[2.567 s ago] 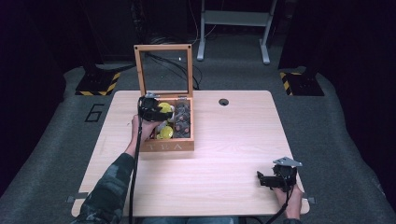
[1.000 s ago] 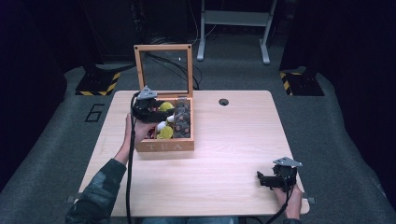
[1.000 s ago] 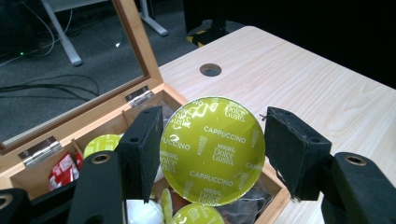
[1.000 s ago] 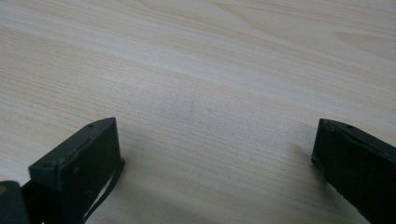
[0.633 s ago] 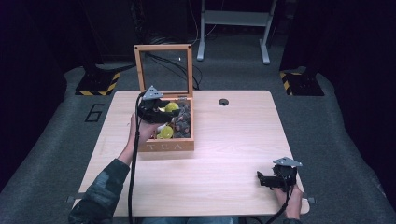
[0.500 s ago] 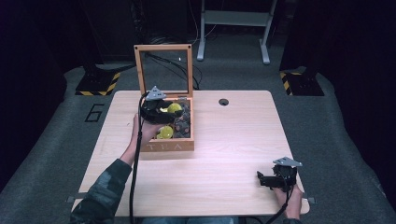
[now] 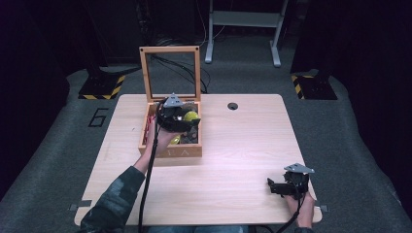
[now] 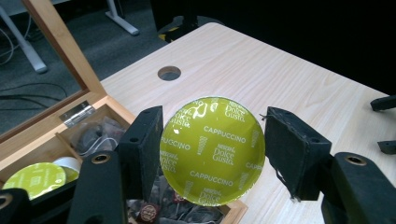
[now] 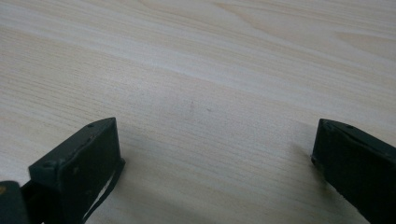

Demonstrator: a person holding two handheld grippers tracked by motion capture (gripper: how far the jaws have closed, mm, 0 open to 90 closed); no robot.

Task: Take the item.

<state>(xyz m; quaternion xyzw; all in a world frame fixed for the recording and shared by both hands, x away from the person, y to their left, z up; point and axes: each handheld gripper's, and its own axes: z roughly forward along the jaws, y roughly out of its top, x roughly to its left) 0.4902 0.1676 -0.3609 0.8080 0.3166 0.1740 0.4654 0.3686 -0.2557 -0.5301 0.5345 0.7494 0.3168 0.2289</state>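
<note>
Right now my left tongs (image 8: 212,154) grip a green coffee capsule (image 8: 212,151), its round foil lid facing me and printed with "Cappuccino" and "Dolce Gusto". One black pad presses its left edge, and the other sits at its right edge. In the high view the capsule (image 7: 190,116) hangs in the left tongs (image 7: 180,119) above the wooden box (image 7: 170,151), toward the box's far right part.

Under the capsule the box (image 8: 44,140) lies open, its framed lid (image 7: 170,73) standing upright at the far side. In one compartment a second green capsule (image 8: 35,179) lies flat with a small white cup-like thing (image 8: 67,164) touching it. Other compartments hold dark sachets (image 8: 95,135), too jumbled to tell apart. A metal hinge (image 8: 77,114) joins lid and box.

Beyond the box, a round hole (image 7: 232,106) is cut into the pale wood surface (image 7: 252,145) near its far edge.

My right tongs (image 7: 281,187) rest at the near right corner of the surface, well apart from the box. Their jaws stand wide apart with only bare wood (image 9: 201,93) between them.
</note>
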